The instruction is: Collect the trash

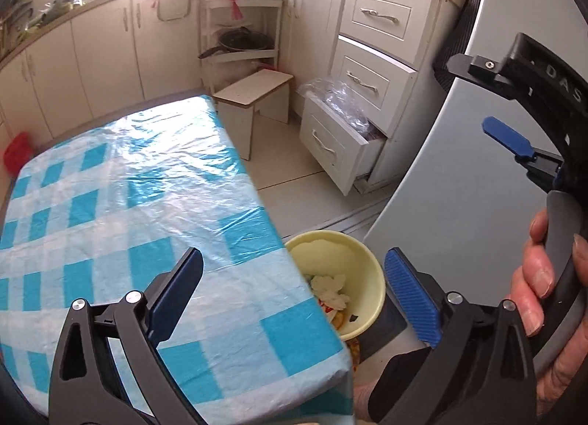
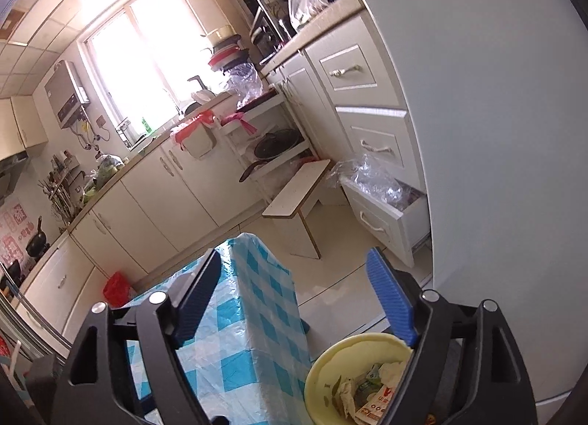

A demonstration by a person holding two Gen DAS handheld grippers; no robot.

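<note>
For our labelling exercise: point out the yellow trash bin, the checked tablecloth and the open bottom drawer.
Yellow trash bin (image 2: 330, 362): right wrist view, inner wall.
Checked tablecloth (image 1: 121, 204): left wrist view, top surface.
Open bottom drawer (image 1: 330, 142): left wrist view, front panel.

Your left view: close above the checkered surface (image 1: 128, 204), angled down toward the cabinets.
Your right view: tilted, beside the surface's end.
Shared: yellow bin (image 1: 362, 259) (image 2: 323, 362), open drawer (image 1: 341, 138) (image 2: 386, 212).

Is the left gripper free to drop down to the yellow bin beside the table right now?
Probably yes: the left gripper is open and empty above the yellow bin, though the table edge crowds one side.
</note>
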